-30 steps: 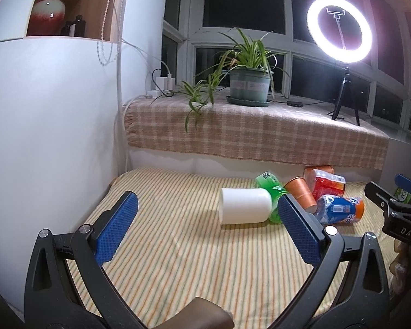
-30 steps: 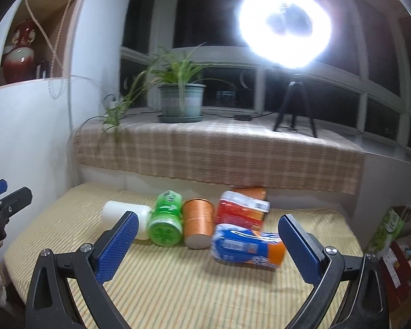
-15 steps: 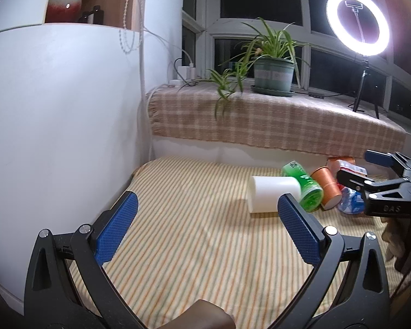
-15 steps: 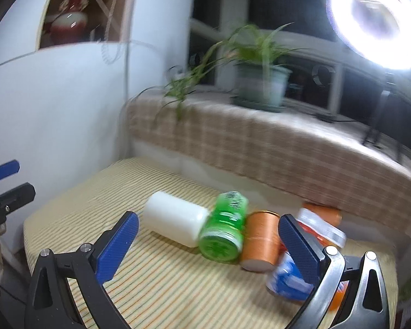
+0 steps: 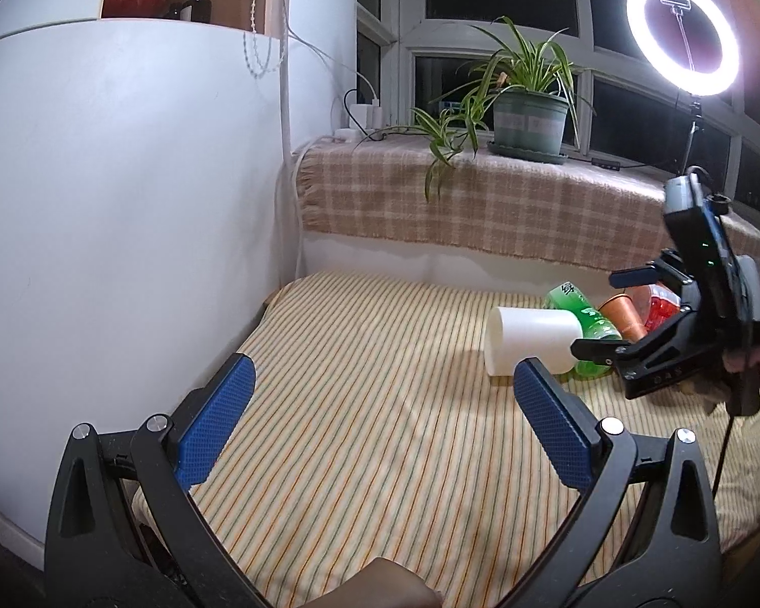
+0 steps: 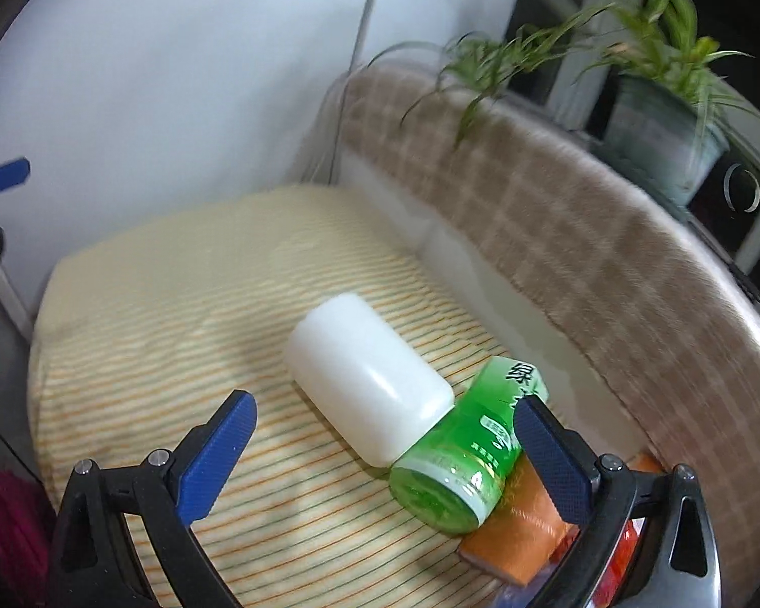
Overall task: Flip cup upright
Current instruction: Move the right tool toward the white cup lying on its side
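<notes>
A white cup (image 5: 529, 339) lies on its side on the striped mat (image 5: 370, 405); in the right wrist view the white cup (image 6: 367, 387) lies just ahead, between the open jaws. A green cup (image 6: 461, 451) and an orange cup (image 6: 519, 527) lie on their sides against it. My right gripper (image 6: 380, 451) is open and empty, hovering close over the white and green cups; it shows in the left wrist view (image 5: 608, 314). My left gripper (image 5: 380, 415) is open and empty, back from the cups over the mat.
A white curved wall (image 5: 126, 202) bounds the mat on the left. A checked cloth ledge (image 5: 506, 207) with a potted plant (image 5: 529, 116) and a ring light (image 5: 681, 33) runs behind. Red packaged items (image 5: 661, 304) lie beyond the orange cup.
My right gripper has swung left and down, closing in on the white and green cups. My left gripper has turned left and drawn back a little. The cups have not moved.
</notes>
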`<state>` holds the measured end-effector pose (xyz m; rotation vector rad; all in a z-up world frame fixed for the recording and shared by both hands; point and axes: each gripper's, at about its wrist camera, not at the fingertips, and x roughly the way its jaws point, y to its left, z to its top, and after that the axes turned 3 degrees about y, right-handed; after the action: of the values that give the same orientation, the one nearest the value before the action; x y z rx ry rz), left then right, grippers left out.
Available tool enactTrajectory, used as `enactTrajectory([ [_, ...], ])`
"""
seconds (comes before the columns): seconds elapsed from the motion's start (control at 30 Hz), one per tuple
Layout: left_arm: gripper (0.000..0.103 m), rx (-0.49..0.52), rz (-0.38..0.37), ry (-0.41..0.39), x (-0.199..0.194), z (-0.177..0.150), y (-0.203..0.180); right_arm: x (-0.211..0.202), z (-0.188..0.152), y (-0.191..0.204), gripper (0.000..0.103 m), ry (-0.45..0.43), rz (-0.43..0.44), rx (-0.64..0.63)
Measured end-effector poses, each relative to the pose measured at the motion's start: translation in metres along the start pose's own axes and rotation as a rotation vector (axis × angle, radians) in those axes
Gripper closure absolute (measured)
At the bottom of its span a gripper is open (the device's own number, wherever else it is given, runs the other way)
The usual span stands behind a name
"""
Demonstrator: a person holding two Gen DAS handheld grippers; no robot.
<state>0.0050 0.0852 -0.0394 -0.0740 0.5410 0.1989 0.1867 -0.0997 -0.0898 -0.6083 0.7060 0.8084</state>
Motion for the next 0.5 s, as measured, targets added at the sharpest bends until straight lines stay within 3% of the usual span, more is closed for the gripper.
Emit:
enactTrajectory([
  [0.5, 0.0, 0.009, 0.029, 0.043, 0.008, -0.006, 0.002, 0.056, 0.023, 0.012, 0.002, 0.153, 0.008, -0.267],
])
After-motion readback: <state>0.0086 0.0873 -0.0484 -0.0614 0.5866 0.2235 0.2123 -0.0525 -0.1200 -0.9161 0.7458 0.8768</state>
